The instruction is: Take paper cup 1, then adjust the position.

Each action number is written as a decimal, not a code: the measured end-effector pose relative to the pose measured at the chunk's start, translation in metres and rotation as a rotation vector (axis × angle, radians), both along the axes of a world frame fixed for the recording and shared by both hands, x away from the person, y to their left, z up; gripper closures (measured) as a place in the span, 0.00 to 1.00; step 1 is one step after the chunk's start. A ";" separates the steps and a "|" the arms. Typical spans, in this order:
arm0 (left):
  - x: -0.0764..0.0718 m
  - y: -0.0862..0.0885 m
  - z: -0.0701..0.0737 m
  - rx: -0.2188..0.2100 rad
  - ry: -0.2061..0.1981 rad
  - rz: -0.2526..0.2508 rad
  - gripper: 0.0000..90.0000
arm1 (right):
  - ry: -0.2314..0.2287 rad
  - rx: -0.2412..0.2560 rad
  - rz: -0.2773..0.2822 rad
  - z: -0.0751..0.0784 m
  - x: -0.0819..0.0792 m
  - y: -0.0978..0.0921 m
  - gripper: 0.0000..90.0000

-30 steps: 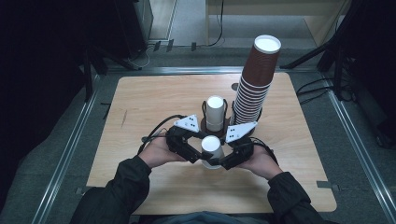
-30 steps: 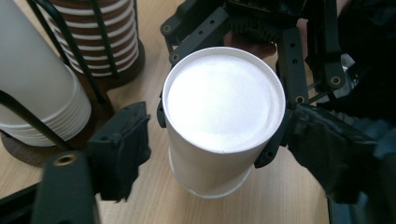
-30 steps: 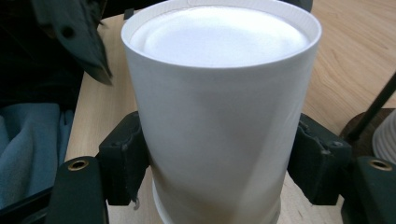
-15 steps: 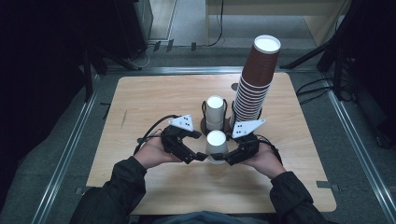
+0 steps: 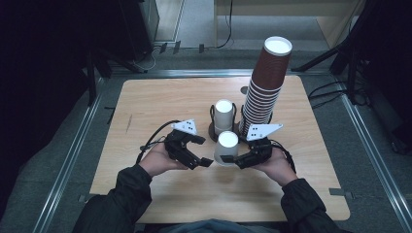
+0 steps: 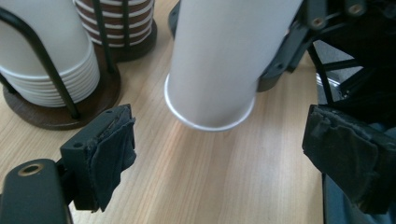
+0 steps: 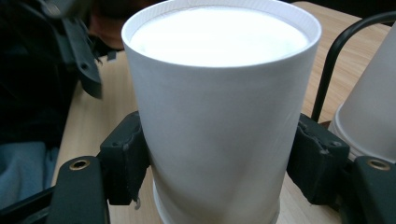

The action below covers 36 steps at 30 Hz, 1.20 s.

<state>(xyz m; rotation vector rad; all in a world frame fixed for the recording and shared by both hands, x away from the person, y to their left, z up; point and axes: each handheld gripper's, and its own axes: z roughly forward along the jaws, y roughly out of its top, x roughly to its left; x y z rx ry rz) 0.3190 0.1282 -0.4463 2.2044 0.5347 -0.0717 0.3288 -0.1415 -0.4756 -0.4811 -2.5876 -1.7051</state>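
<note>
A white paper cup (image 5: 227,145) stands upside down near the table's middle front, and my right gripper (image 5: 234,158) is shut on it. In the right gripper view the cup (image 7: 219,107) sits between both pads (image 7: 126,158), which press on its sides. My left gripper (image 5: 199,154) is open just left of the cup and does not touch it. In the left gripper view the cup (image 6: 224,60) lies ahead of the open gripper (image 6: 226,147), with its rim close to the wood. I cannot tell whether the rim touches the table.
Behind the cup, a dark wire holder has a stack of white cups (image 5: 224,114) in it. A tall stack of brown cups (image 5: 266,82) rises to its right. The wooden table (image 5: 160,102) has bare room at the left and front.
The white cup has shifted a little away from the person, toward the holder, in the right gripper. Both hands moved with it, and the left gripper now stands slightly apart.
</note>
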 end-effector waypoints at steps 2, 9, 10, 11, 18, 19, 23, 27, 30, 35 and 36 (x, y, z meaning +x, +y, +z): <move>0.001 -0.001 -0.003 0.005 0.004 0.004 0.09 | 0.009 0.027 -0.004 0.001 0.000 -0.001 0.33; 0.000 -0.011 -0.011 0.017 0.014 -0.007 0.07 | 0.019 0.082 -0.004 0.001 0.001 0.000 0.33; 0.000 -0.012 -0.013 0.019 0.019 -0.007 0.07 | 0.020 0.095 -0.003 0.001 0.001 0.000 0.33; 0.001 -0.013 -0.015 0.026 0.024 -0.009 0.07 | 0.020 0.101 -0.002 0.001 0.001 0.000 0.33; 0.000 -0.018 -0.019 0.023 0.006 -0.009 0.08 | 0.023 0.152 0.012 0.002 0.000 0.001 0.33; 0.000 -0.018 -0.019 0.017 0.001 -0.011 0.08 | 0.022 0.159 0.014 0.002 0.000 0.002 0.33; -0.002 -0.022 -0.019 0.002 -0.017 -0.021 0.09 | 0.023 0.182 0.029 0.002 -0.002 0.006 0.33; -0.002 -0.025 -0.021 -0.004 0.004 -0.033 0.09 | 0.026 0.190 0.033 0.002 -0.004 0.009 0.33; -0.002 -0.025 -0.022 -0.010 0.013 -0.034 0.09 | 0.026 0.190 0.039 0.001 -0.005 0.012 0.32; -0.002 -0.025 -0.021 -0.020 0.010 -0.033 0.11 | 0.034 0.198 0.043 0.000 -0.006 0.016 0.32; -0.002 -0.024 -0.021 -0.025 0.010 -0.036 0.15 | 0.034 0.201 0.043 0.000 -0.006 0.016 0.32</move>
